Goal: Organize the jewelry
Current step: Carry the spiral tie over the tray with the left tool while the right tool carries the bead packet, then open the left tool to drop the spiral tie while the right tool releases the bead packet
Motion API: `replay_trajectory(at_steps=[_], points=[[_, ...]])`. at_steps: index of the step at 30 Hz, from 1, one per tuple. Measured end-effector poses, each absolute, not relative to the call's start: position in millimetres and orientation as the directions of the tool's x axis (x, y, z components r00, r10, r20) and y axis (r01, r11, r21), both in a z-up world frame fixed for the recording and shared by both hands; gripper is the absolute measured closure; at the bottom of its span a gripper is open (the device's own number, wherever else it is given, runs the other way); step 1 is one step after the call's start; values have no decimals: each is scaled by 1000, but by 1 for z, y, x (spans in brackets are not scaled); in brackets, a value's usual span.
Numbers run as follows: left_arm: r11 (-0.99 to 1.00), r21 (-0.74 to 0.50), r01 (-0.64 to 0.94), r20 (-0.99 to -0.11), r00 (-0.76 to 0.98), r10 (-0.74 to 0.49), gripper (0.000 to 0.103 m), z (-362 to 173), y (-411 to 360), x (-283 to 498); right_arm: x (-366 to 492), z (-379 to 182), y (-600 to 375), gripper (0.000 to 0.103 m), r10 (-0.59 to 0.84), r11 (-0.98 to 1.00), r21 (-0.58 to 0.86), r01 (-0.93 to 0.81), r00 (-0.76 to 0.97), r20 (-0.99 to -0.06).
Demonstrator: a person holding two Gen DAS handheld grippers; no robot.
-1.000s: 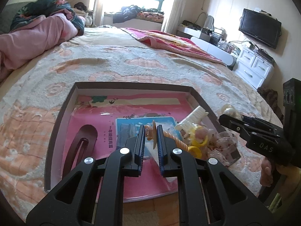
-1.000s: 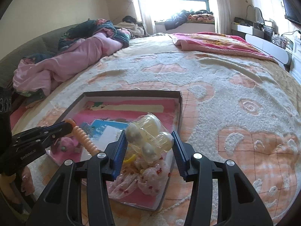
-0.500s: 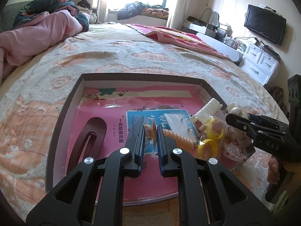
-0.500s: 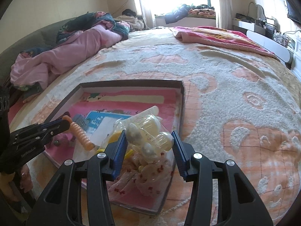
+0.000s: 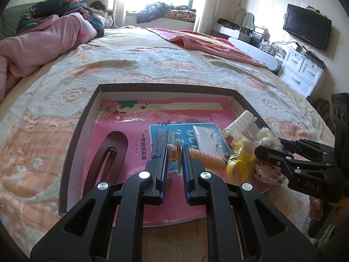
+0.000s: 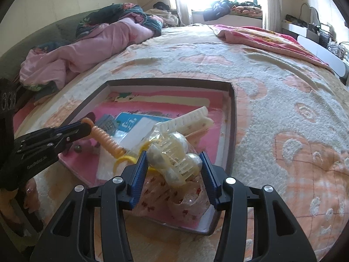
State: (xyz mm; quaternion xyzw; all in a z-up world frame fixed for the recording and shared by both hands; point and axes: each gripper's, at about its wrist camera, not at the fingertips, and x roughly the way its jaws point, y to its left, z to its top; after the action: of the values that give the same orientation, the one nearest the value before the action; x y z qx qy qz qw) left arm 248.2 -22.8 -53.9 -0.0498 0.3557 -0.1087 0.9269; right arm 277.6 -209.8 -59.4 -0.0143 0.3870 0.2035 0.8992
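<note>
Your left tool (image 5: 175, 152) is clamped on the orange spiral plastic hair coil (image 5: 206, 156), whose long axis runs rightward over the dark-rimmed pink tray (image 5: 74, 139), toward your right tool (image 6: 173, 163) clamped on the pale yellow translucent claw clip (image 6: 174, 155).

Tray (image 5: 82, 128) on the bed (image 5: 174, 65); barrette (image 5: 109, 152) inside, left of comb (image 5: 240, 124).

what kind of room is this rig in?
Almost certainly a home bedroom: a wide bed with a rumpled pink quilt, a wall-mounted TV over white drawers, and the jewelry tray sitting on the bedspread.
</note>
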Motion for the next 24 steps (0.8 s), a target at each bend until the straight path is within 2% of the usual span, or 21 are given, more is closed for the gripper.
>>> replay_trajectory(at_steps=[7, 11, 14, 24], points=[[975, -157, 156, -654, 724, -221, 96, -54, -18, 242, 269, -53, -210, 45, 370, 910, 136, -391, 623, -689], [976, -155, 155, -653, 725, -218, 96, -51, -19, 239, 263, -50, -213, 44, 369, 911, 133, -390, 629, -684], [978, -149, 148, -654, 726, -210, 92, -50, -17, 236, 258, -48, -214, 39, 366, 913, 128, -387, 639, -677], [982, -135, 133, -651, 735, -189, 78, -40, -8, 217, 236, -39, -213, 31, 357, 915, 94, -394, 678, -642]])
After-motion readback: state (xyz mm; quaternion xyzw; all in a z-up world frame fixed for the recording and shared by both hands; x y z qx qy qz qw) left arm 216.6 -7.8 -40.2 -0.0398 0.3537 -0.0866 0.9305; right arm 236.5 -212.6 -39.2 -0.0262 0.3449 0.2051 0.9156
